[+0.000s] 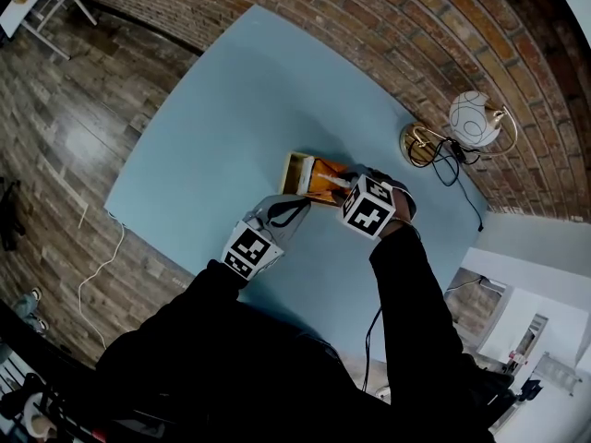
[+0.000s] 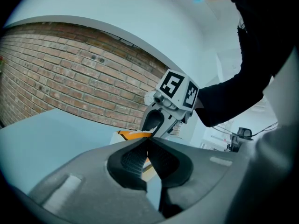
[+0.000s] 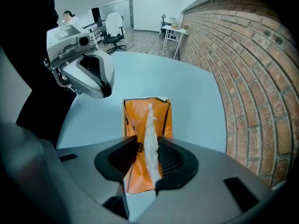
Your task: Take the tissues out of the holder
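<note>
Right, tissue (image 3: 150, 143): white strip standing up out of orange pack (image 3: 161, 120), clamped btwn pads of R gripper (image 3: 147, 140), which points steeply down over it. Pack sits in wooden holder (image 1: 294, 172) near middle of blue table (image 1: 212, 127). L gripper (image 2: 147, 143) low & roughly level at holder's near corner, jaws closed, tips meeting, nothing pinched. Black sleeves on both arms. Further out: round white lamp (image 1: 476, 118) w/ cable by table's far edge, brick wall (image 1: 369, 26) behind.
</note>
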A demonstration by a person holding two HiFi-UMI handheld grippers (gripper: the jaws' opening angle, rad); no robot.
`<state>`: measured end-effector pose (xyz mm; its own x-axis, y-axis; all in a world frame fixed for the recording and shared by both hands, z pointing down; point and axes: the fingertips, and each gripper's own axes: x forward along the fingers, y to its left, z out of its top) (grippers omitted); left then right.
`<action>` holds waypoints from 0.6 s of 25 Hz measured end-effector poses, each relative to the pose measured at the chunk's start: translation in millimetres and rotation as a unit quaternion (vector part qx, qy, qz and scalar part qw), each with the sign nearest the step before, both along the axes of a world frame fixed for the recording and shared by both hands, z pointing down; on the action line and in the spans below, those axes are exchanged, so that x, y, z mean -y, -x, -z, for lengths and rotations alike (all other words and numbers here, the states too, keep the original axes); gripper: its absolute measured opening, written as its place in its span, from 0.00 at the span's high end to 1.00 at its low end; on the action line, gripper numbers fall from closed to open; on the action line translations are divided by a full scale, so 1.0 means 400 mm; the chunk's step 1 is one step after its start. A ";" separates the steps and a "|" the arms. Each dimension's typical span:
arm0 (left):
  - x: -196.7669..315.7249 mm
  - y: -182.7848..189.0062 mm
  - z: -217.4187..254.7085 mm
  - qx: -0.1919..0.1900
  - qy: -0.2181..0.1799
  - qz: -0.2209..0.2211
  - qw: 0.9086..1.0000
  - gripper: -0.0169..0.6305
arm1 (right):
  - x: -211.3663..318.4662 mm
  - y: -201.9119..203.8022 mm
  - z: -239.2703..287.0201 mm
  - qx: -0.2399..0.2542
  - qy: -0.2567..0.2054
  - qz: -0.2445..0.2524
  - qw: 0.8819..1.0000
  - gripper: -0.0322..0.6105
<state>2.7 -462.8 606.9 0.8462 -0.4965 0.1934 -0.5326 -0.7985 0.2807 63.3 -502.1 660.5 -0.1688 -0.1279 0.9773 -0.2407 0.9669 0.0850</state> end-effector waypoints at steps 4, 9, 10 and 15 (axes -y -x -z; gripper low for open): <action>-0.012 0.002 0.019 0.003 -0.008 0.002 1.000 0.96 | -0.011 -0.006 0.023 -0.004 -0.005 0.004 1.000 0.74; -0.032 0.000 0.036 0.005 -0.017 0.003 1.000 0.96 | -0.029 -0.013 0.047 -0.006 -0.014 0.005 1.000 0.74; -0.037 -0.002 0.042 0.005 -0.018 0.002 1.000 0.96 | -0.033 -0.015 0.051 -0.007 -0.015 0.004 1.000 0.74; -0.065 -0.011 0.057 0.004 -0.023 -0.003 1.000 0.96 | -0.062 -0.023 0.067 -0.011 -0.020 0.001 1.000 0.74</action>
<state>7.1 -436.7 583.9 0.8481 -0.4994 0.1767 -0.5292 -0.8139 0.2399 72.6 -477.2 633.7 -0.1477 -0.1657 0.9750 -0.2363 0.9632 0.1279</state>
